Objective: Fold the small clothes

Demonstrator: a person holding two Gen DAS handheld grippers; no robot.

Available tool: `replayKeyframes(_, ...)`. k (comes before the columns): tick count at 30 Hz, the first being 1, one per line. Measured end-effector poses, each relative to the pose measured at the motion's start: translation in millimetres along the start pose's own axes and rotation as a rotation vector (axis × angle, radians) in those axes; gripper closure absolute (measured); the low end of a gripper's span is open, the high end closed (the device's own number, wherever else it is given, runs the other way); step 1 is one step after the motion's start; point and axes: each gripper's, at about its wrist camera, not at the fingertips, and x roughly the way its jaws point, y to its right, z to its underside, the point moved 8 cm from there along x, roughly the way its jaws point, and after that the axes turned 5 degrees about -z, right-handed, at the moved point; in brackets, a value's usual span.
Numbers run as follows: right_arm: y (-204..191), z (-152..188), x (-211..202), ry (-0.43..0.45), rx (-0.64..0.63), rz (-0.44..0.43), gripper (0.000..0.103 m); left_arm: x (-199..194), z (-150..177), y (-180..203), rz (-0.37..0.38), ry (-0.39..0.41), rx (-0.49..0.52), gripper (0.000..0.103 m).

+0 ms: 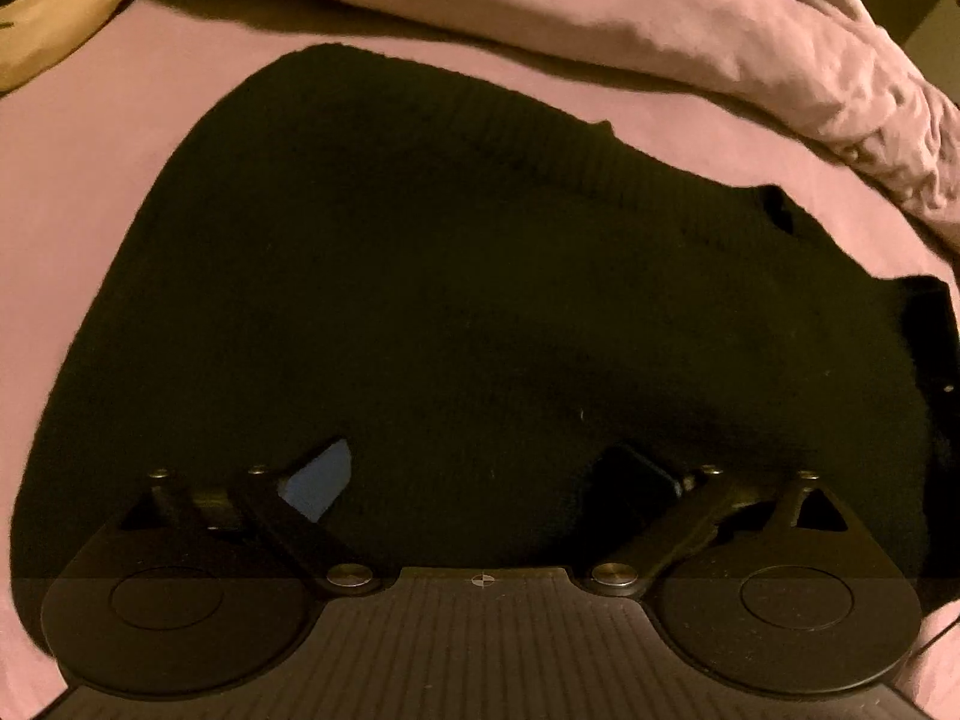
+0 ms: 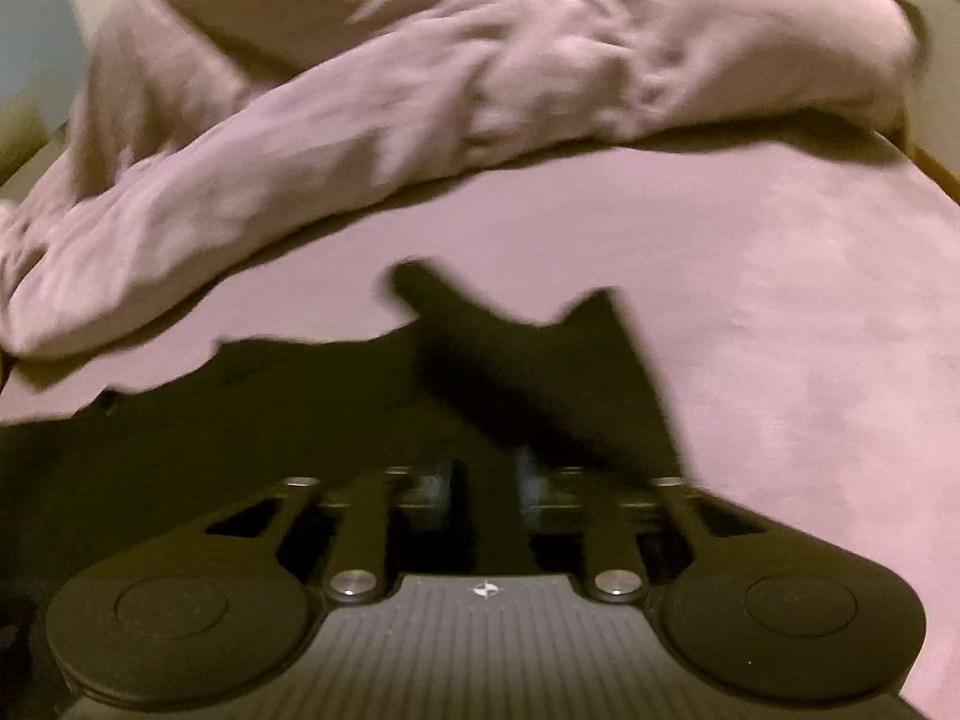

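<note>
A black knit garment [image 1: 432, 276] lies spread flat on the pink bed sheet [image 1: 72, 192] and fills most of the left wrist view. My left gripper [image 1: 480, 474] is open, low over the garment's near edge, with nothing between its fingers. In the right wrist view my right gripper [image 2: 483, 480] is shut on a part of the black garment [image 2: 528, 384], which rises in a lifted, blurred flap ahead of the fingers. The rest of the garment [image 2: 210, 420] lies to the left on the sheet [image 2: 780, 312].
A crumpled pink duvet [image 1: 660, 18] lies bunched along the far side of the bed, also in the right wrist view [image 2: 420, 90]. A tan cushion with black marks [image 1: 54, 6] sits at the far left. The bed edge [image 2: 936, 174] shows at the far right.
</note>
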Motion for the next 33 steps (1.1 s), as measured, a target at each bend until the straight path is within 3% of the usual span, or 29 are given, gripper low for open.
replayKeyframes(4,6,7,-18,0.001,0.027,0.038,0.1,5,1,1,-0.008,0.004,0.015,0.001)
replayKeyframes(6,-6,17,-31,-0.003,-0.007,0.06,0.079,5,1,1,-0.01,0.007,0.02,0.0)
replayKeyframes(8,-17,35,-47,-0.011,-0.005,0.044,0.065,4,2,1,-0.01,0.009,0.022,0.0)
replayKeyframes(12,-26,76,-75,-0.036,-0.009,0.003,0.063,-10,7,-3,0.014,-0.007,0.01,0.0)
replayKeyframes(16,-11,99,-79,-0.039,0.003,0.007,0.063,-30,21,-20,0.049,0.016,-0.027,0.0)
replayKeyframes(20,-6,99,-67,-0.03,-0.046,0.021,0.065,-29,41,-32,0.036,0.014,-0.011,0.0)
replayKeyframes(24,-16,98,-62,-0.04,-0.148,0.062,0.065,-32,50,-26,0.001,0.039,0.071,0.0)
replayKeyframes(30,5,82,-78,-0.022,-0.059,0.044,0.069,-34,57,-26,-0.004,0.031,0.154,0.0)
replayKeyframes(33,21,72,-85,0.005,-0.048,0.122,0.069,-34,59,-29,-0.002,0.019,0.14,0.0)
